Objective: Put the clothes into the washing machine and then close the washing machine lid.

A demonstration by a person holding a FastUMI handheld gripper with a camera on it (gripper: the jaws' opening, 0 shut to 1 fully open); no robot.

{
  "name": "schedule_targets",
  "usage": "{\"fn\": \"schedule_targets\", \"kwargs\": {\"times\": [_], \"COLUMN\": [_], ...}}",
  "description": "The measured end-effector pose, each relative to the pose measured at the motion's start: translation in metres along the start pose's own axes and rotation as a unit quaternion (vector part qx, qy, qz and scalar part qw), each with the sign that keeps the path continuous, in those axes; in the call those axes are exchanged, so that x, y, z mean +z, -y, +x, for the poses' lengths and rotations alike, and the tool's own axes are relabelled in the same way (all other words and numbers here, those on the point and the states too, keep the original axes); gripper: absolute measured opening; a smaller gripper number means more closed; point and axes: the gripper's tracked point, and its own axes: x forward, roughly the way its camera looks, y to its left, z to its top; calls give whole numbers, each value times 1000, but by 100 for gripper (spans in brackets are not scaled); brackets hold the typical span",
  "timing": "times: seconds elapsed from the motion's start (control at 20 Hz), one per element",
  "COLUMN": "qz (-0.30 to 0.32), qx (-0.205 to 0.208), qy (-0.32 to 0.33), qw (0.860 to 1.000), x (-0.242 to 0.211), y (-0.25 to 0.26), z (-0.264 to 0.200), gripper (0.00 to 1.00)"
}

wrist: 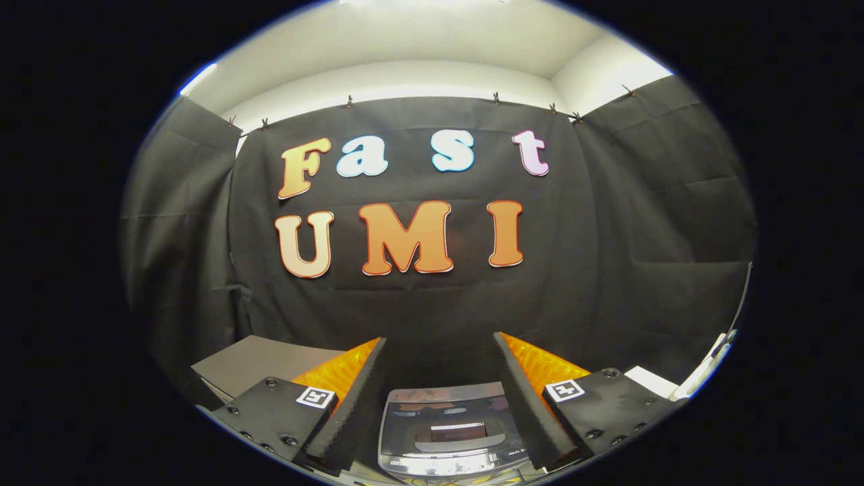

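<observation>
Hand-held gripper spread wide, nothing between its fingers. Washing machine lies directly ahead and below, centred in the gap, its lid down, glossy top facing up. Clothes not identifiable.

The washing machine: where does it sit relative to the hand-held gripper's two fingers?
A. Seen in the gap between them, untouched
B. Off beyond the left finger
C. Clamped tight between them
A: the washing machine shows in the gap of the open hand-held gripper, fingers spread apart.
</observation>
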Motion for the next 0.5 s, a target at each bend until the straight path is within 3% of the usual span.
{"fn": "schedule_targets", "kwargs": {"times": [0.5], "qz": [-3], "qx": [4], "qy": [28], "qw": [1000], "x": [37], "y": [-7], "z": [-2], "gripper": [98]}}
